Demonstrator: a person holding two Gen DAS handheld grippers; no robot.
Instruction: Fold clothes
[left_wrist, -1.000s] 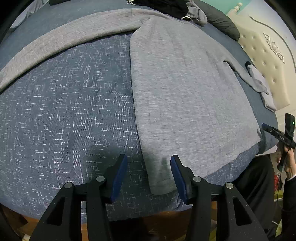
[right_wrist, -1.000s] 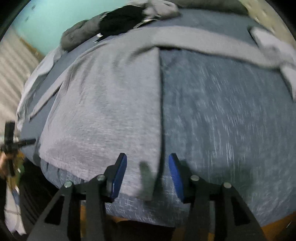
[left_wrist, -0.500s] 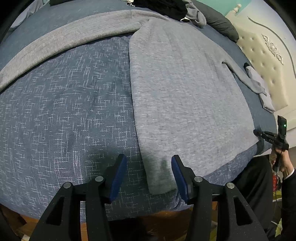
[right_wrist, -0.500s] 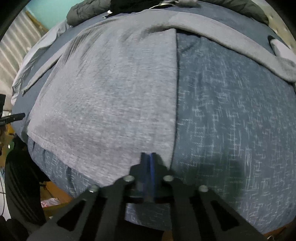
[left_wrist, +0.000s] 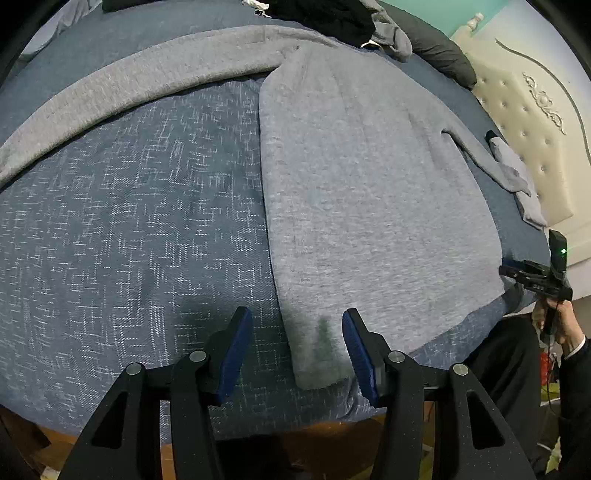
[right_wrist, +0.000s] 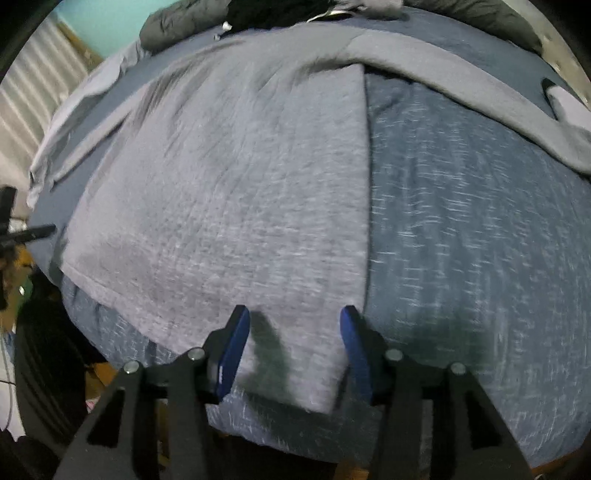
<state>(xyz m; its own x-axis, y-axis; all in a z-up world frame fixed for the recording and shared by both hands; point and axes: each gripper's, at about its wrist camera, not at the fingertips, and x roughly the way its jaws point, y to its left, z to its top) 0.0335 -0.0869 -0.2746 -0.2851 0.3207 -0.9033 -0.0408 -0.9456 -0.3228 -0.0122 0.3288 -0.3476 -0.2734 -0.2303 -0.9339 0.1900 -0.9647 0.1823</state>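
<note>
Judging from how the grey sweater (left_wrist: 362, 206) lies, we are only at the beginning of the folding. It is spread flat on the blue bedspread (left_wrist: 129, 229), with its hem towards us at the near edge of the bed. One long sleeve (left_wrist: 122, 85) stretches out sideways across the bedspread, and the other sleeve (left_wrist: 480, 155) lies out towards the padded headboard (left_wrist: 532, 122). We see no part of the body turned over itself yet, so nothing of the fold seems done.

Our left gripper (left_wrist: 297, 350) hangs over one hem corner, its blue pads apart and pressing on nothing; the corner lies under the gap, nearer the right pad. Our right gripper (right_wrist: 295, 350) is over the other hem corner (right_wrist: 317, 376), and its jaws are opening, with the cloth lying loose between them and not pinched. So both tongs are released and the sweater rests on the bed, not lifted.

What is left, we think, is nearly everything: to take both hem corners, to bring the sleeves in, and to fold the body up. A heap of dark clothes (left_wrist: 325, 14) at the far side of the bed possibly waits too.
</note>
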